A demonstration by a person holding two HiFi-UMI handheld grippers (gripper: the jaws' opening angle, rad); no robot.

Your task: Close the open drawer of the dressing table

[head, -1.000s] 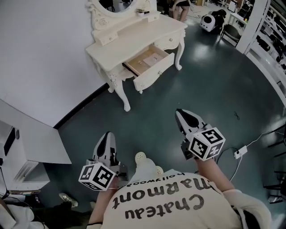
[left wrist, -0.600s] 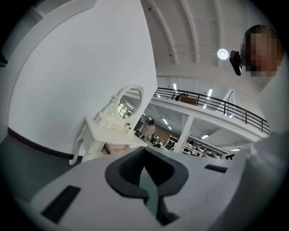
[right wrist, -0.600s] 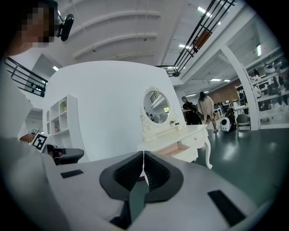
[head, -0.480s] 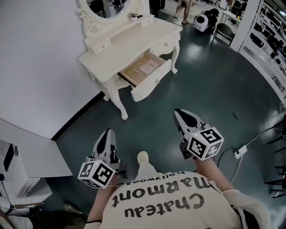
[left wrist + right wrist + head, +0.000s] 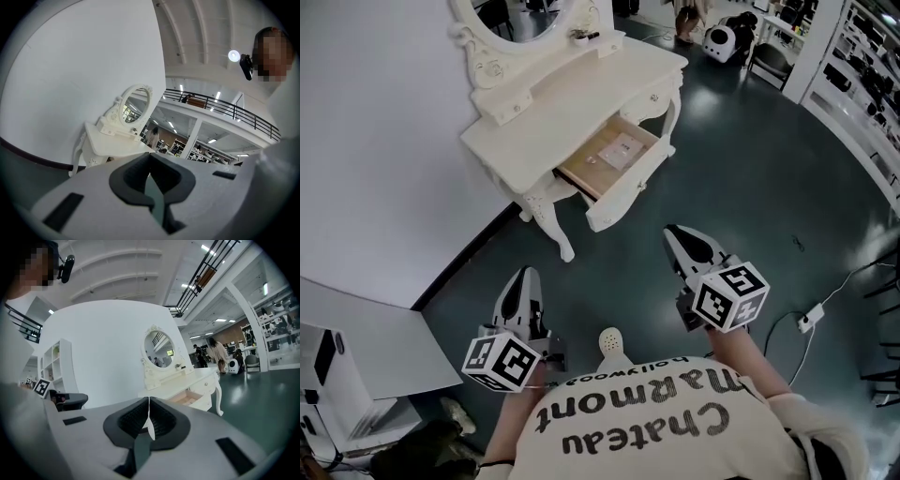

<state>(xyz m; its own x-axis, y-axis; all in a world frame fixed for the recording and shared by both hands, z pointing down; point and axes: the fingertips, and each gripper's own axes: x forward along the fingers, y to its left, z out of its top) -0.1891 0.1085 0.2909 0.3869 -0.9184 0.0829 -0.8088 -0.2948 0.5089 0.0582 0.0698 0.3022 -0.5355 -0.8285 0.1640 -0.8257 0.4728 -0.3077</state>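
White desk (image 5: 572,103) w/ 1 open drawer (image 5: 623,195) stands by white wall (image 5: 375,141) on dark shiny floor (image 5: 750,169). Left hand-held gripper (image 5: 525,278) & right hand-held gripper (image 5: 674,233): jaws together, empty.

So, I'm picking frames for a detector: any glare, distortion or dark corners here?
Head view: sharp, soft sheen on the dark floor, drawer evenly lit. Left gripper view: fisheye bending, black corners, a ceiling lamp flaring. Right gripper view: same black corners, pillar tilted.
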